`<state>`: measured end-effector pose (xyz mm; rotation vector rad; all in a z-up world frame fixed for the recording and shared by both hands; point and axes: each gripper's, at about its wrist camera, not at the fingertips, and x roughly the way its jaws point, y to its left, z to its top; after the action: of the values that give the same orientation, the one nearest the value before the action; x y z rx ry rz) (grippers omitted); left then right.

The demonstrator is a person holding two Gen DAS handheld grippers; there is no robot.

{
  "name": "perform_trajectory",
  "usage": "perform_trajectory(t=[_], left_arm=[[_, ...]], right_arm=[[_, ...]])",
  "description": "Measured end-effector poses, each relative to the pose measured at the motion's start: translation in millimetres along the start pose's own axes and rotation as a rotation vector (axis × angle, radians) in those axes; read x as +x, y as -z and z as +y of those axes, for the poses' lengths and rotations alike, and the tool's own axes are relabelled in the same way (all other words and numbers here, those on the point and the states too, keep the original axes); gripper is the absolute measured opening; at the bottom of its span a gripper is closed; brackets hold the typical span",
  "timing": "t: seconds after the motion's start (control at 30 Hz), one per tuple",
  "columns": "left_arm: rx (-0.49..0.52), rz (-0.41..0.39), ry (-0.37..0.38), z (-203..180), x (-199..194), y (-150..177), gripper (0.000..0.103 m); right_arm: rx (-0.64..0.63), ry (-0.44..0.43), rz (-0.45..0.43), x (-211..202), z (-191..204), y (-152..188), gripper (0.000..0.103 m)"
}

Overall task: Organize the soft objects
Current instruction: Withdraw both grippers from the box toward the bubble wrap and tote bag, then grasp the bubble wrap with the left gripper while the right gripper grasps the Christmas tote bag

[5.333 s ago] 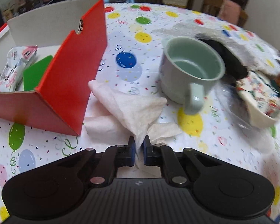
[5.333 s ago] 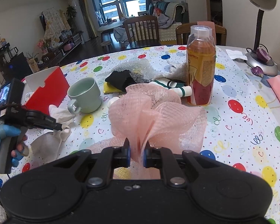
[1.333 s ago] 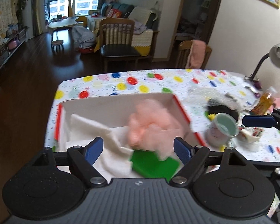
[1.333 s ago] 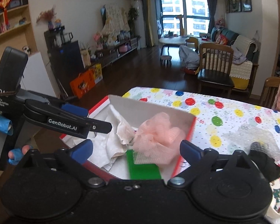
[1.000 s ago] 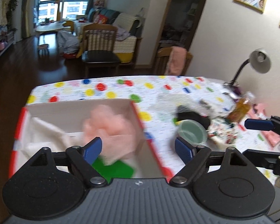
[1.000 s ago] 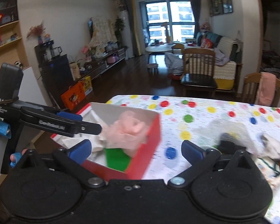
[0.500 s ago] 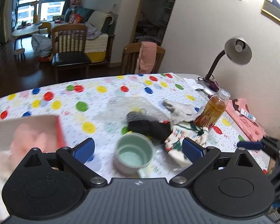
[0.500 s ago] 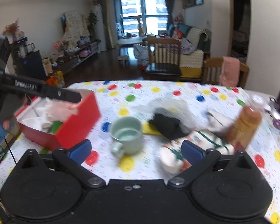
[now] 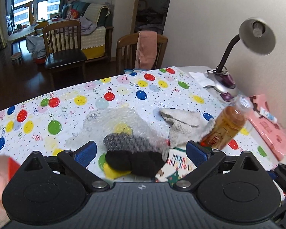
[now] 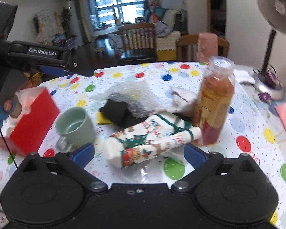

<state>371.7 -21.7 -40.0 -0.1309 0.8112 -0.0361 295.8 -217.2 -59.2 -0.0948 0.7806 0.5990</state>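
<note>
"GenRobot.AI" marks the left gripper (image 10: 82, 72) at upper left, "MERRY CHRISTMAS" the sock (image 10: 152, 137) at centre between the wide-open, empty right gripper (image 10: 139, 153) fingers, on a balloon-print tablecloth (image 10: 244, 126); left gripper also gapes empty.

beyond the balloon-print table (image 9: 124, 95) stand two wooden chairs (image 9: 63, 43), dark wood floor (image 9: 13, 76), and a bright window (image 9: 36, 2).

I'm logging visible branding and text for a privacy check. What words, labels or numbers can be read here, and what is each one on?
"GenRobot.AI": on the arm of the left gripper, seen from the right wrist.
"MERRY" with a partly legible "CHRISTMAS" under it: on the Christmas-print cloth.
Print on the orange bottle label: too blurred to read.
Print on the pink packet: too small to read.
</note>
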Motion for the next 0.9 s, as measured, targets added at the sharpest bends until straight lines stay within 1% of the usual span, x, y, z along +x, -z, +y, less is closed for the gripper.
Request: perform_trajectory(t=[0.13, 0.3, 0.43, 0.6, 0.77, 0.87, 0.9], left_arm=[[0.017, 0.065, -0.018, -10, 35, -17, 0.101], [-0.020, 0.131, -0.050, -11, 81, -34, 0.101], [-0.031, 0.186, -0.086, -14, 116, -42, 0.101], [-0.057, 0.238, -0.111, -17, 151, -46, 0.101], [-0.061, 0.278, -0.151, -20, 179, -46, 0.101], [-0.057, 0.296, -0.166, -19, 191, -45, 0.099], [-0.053, 0.298, -0.175, -19, 194, -44, 0.095]], right_arm=[[0.060, 0.014, 0.030, 18, -15, -4, 0.099], [0.105, 0.016, 0.076, 43, -27, -4, 0.096], [0.141, 0.013, 0.101, 59, -35, -2, 0.094], [0.168, 0.013, 0.118, 71, -42, -1, 0.091], [0.180, 0.010, 0.132, 81, -44, 1, 0.089], [0.194, 0.007, 0.141, 86, -44, 2, 0.087], [0.200, 0.008, 0.142, 87, -44, 2, 0.085]])
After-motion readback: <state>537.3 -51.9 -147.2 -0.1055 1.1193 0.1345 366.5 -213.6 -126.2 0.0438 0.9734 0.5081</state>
